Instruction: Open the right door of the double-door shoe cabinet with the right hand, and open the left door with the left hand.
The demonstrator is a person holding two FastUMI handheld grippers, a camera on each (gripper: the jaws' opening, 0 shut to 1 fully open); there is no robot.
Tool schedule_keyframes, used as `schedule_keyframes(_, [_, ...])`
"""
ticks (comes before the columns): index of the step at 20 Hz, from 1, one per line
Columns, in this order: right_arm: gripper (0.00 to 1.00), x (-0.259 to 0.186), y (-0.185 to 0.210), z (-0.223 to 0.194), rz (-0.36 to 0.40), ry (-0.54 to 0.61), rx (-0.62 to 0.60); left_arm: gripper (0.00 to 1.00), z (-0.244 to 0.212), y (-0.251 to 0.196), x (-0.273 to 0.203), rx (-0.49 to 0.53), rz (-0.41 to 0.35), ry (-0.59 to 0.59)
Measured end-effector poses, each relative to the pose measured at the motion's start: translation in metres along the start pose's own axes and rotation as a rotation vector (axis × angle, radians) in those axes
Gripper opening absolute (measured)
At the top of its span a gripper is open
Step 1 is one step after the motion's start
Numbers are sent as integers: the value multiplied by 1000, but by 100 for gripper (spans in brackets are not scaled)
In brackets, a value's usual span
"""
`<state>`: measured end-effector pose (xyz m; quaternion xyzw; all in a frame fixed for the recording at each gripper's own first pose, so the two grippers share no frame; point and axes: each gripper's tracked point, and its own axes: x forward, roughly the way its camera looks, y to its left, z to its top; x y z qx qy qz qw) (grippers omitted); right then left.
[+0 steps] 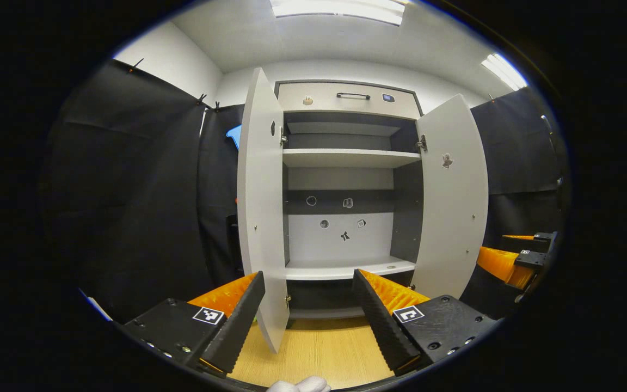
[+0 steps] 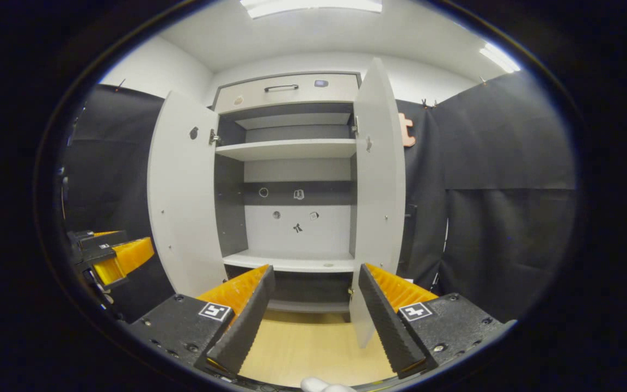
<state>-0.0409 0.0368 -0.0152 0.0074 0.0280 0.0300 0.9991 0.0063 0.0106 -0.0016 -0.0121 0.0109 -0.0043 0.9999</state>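
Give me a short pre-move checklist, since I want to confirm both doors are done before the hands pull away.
1. Left door swung open: ok, standing out from the cabinet.
2. Right door swung open: ok.
3. Left hand-held gripper free of the door: ok, fingers apart, nothing between them.
4. Right hand-held gripper free of the door: ok, fingers apart, nothing held.
5. Shelves exposed: ok, interior visible between the doors.
6. Doors fully at their hinge stops: cannot tell.
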Motion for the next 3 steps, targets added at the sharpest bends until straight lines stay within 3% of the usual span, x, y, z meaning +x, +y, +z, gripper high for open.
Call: schedule_keyframes(3, [97, -2, 3, 0, -1, -4, -6, 97, -2, 0, -1, -5, -6, 4])
